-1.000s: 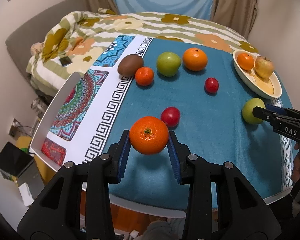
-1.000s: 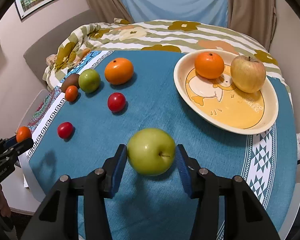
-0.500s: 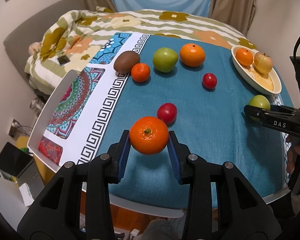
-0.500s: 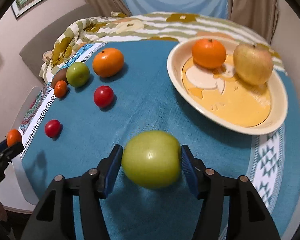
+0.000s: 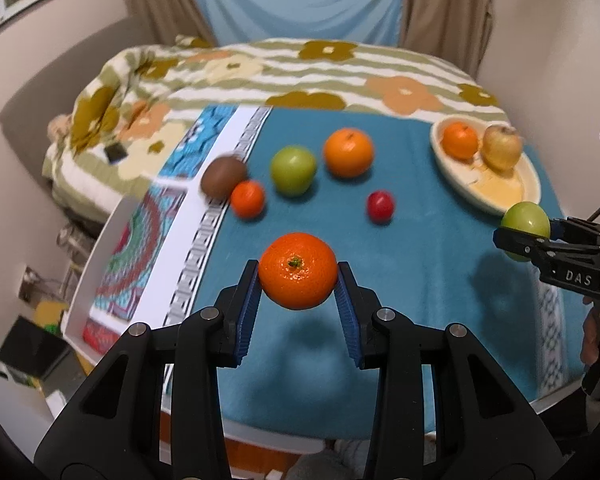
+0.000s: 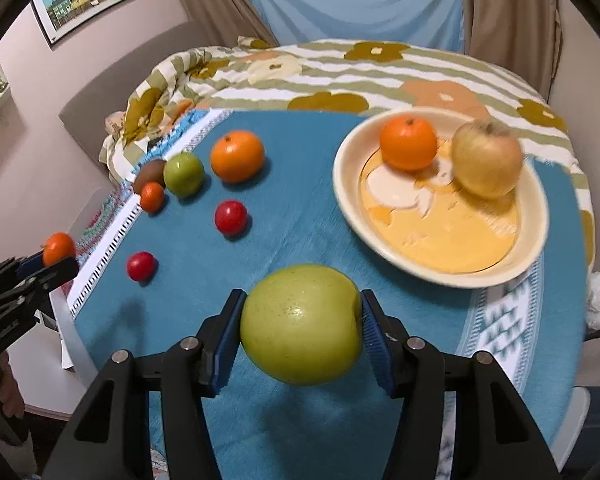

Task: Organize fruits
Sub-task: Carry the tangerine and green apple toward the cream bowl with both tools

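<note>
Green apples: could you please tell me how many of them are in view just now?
2. One green apple is held off the cloth between the right gripper's fingers; the other green apple sits on the blue tablecloth beside the kiwi. None seems hidden.

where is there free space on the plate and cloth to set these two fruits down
The plate is bare across its near yellow half; the orange and yellow apple fill its far side. The blue cloth is bare between the red tomato and the plate's rim. It is crowded at the far left, around the kiwi, small mandarin and green apple.
</note>
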A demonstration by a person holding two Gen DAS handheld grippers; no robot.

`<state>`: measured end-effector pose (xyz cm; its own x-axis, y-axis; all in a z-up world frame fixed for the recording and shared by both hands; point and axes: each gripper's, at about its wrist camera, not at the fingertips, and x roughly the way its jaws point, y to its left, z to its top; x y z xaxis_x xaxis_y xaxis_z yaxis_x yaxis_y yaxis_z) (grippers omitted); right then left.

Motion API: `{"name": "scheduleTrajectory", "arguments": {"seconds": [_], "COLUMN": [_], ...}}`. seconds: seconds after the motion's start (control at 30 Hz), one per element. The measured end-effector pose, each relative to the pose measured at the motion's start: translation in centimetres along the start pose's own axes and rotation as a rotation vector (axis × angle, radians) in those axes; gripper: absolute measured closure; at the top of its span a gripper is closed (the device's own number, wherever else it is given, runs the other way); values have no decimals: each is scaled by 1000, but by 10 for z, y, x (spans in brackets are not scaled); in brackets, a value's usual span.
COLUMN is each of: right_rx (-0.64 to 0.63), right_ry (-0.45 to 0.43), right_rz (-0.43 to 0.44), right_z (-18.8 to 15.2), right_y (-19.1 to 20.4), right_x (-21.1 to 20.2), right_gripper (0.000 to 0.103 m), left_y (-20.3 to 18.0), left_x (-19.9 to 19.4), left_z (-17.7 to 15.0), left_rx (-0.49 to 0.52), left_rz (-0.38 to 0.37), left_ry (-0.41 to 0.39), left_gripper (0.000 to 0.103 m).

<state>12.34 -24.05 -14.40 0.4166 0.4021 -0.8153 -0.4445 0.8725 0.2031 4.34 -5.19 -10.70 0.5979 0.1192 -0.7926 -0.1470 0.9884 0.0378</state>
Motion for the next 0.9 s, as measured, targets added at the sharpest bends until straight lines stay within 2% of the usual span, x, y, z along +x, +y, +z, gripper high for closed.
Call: {"name": "scheduleTrajectory", "arguments": {"seconds": [0.2,0.43,0.6,0.9], "right_rx": [15,83,158,285], "right_ry": [-43,-71,-80,-71], "right_rz": [-41,-105,-143,-192], "right_z": [12,21,25,25], "right_y": [-26,-65,-86,-114], "right_x": [-34,-54,-56,-45], "right_gripper": [51,51,51,51], "left_y": [-36,-86,-121,-174], "left_x": [-4,19,48,103], "left_z": [35,72,89,102], "left_rx": [62,157,237,386], "left_rz": [-82,-192,-274,-379], "left_ry": [-47,-53,-16,62], "left_gripper": [62,62,62,62]}}
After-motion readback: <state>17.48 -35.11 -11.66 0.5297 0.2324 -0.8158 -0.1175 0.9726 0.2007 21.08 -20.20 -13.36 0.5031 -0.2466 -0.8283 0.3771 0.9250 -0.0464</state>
